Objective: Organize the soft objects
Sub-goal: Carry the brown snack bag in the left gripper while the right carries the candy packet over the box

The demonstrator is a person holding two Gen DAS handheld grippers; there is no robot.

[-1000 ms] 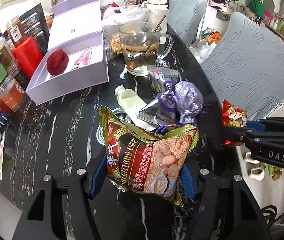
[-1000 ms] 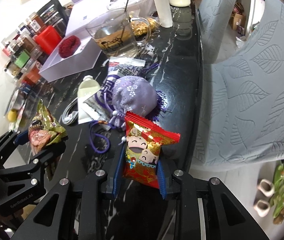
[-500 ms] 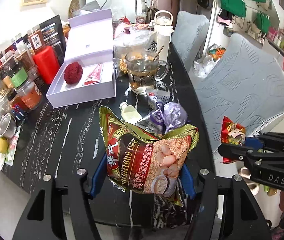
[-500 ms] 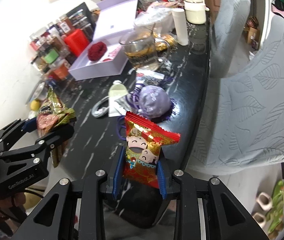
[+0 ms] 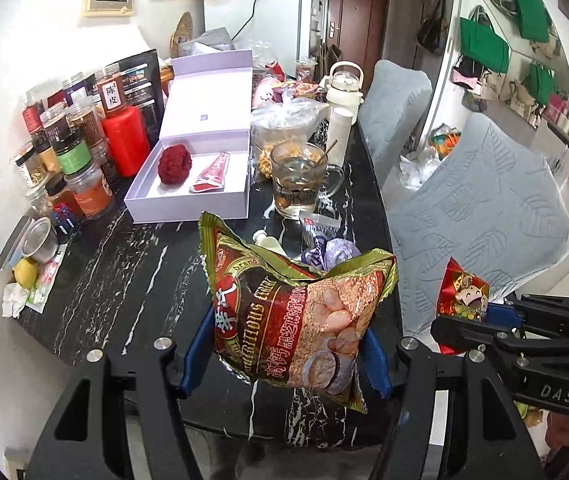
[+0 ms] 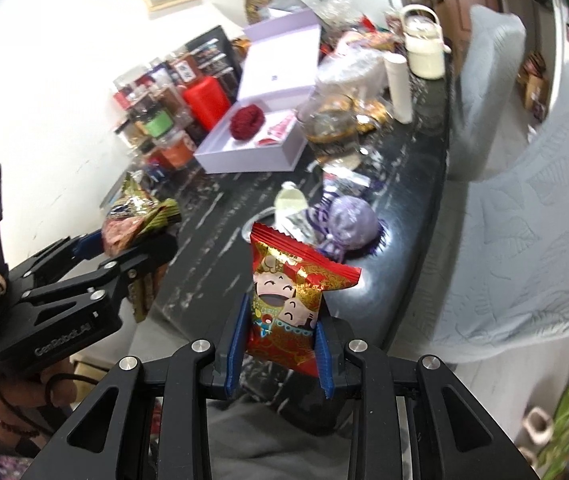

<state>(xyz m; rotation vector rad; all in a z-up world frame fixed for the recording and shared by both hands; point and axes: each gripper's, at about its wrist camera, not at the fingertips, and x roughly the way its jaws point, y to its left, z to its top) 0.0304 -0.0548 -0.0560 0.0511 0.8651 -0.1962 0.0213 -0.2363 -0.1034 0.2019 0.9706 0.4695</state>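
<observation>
My left gripper [image 5: 284, 356] is shut on a green and maroon cereal packet [image 5: 296, 316], held above the near end of the black marble table [image 5: 124, 272]. My right gripper [image 6: 282, 344] is shut on a small red snack packet [image 6: 288, 300], held off the table's near right corner; it also shows in the left wrist view [image 5: 460, 296]. The open lilac box [image 5: 196, 184] holds a red woolly ball [image 5: 174, 164] and a red sachet [image 5: 212, 172]. A purple drawstring pouch [image 6: 350, 226] lies near the table's right edge.
Spice jars [image 5: 68, 152] and a red canister [image 5: 126, 144] line the left wall. A glass mug [image 5: 298, 180] of tea, a white bottle [image 6: 290, 200], sachets and a cable lie mid-table. Grey leaf-patterned chairs [image 5: 484, 216] stand to the right.
Both grippers have pulled back and up from the table with their packets still held. The box, mug and pouch now look farther away.
</observation>
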